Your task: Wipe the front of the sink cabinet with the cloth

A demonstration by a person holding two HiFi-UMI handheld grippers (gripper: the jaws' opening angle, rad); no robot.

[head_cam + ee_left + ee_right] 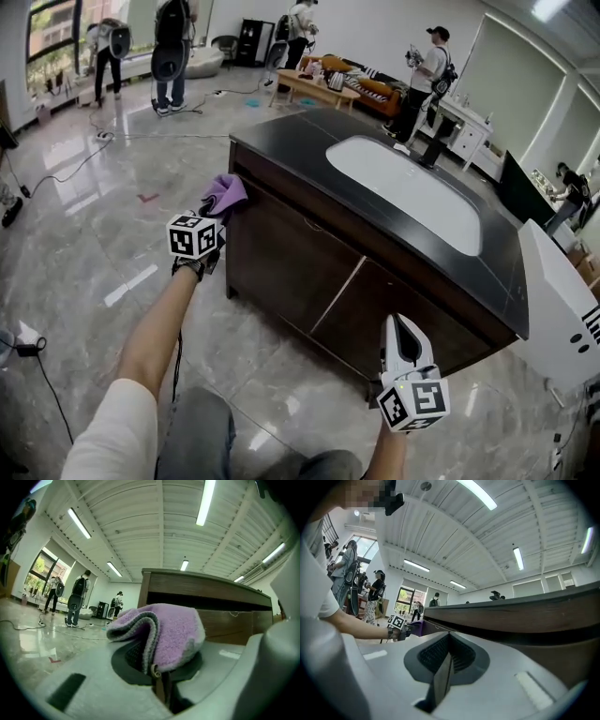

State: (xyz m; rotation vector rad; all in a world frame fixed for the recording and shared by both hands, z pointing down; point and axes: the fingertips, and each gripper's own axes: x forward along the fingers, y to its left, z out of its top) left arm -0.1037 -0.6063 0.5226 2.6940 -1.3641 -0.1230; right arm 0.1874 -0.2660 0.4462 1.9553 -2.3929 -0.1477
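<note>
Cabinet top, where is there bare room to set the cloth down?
The countertop is bare and widest at its left end, between the corner by the cloth and the basin. The strip between basin and front edge is narrow. A white unit borders the right end.

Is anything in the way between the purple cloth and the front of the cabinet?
No, nothing visible. The left tool holds the cloth right by a top corner of the cabinet front.

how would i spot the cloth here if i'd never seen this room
Find the dark brown wooden sink cabinet with a black top. At its front corner on the head view's left, the left gripper pinches a folded fluffy lilac cloth, the only soft purple thing there.
</note>
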